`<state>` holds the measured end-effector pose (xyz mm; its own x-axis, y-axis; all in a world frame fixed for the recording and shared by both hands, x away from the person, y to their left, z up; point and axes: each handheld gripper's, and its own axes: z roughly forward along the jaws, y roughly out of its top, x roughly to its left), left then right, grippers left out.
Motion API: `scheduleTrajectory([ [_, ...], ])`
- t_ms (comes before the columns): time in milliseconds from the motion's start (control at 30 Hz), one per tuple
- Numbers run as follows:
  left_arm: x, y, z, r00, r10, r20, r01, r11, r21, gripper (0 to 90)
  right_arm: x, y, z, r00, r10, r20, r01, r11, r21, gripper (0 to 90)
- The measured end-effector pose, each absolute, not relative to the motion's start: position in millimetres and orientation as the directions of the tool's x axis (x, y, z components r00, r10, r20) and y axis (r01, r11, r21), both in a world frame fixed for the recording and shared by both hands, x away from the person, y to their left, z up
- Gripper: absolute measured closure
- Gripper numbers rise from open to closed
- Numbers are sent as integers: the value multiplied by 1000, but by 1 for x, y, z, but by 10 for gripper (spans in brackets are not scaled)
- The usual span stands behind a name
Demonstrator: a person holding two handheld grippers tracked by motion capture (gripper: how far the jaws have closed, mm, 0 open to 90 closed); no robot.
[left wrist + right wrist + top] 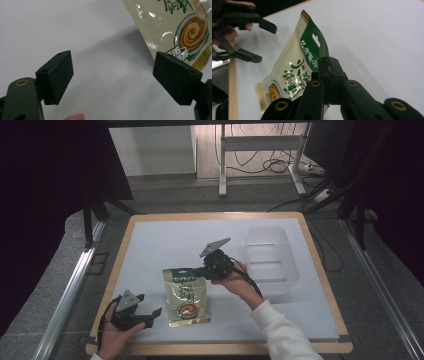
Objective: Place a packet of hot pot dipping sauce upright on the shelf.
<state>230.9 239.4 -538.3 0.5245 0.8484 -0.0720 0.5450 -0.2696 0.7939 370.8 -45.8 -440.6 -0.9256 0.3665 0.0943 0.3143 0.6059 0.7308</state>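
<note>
While the right gripper [329,75] pinches the snack pouch [186,296] at its top corner, the left gripper [112,77] waits wide open beside it; lift slowly to avoid slippage.

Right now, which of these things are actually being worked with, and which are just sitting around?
In use:
- glossy beige-and-green snack pouch, its top edge pinched by the right gripper
- left gripper, jaws open beside the pouch
- probably the clear plastic bin

Just around:
- white metal stand and floor cables beyond the table

Bright even light, dark surroundings
</note>
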Motion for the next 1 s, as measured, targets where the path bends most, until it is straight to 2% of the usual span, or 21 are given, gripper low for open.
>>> scheduleTrajectory([
  [467, 231, 239, -539, 528, 847, -64, 543, -279, 792, 168, 343, -49, -400, -957, 290, 27, 194, 565, 802, 895],
  [1000, 232, 238, -539, 526, 848, -62, 544, -280, 791, 168, 335, -61, -379, -962, 268, -45, 107, 524, 845, 896],
])
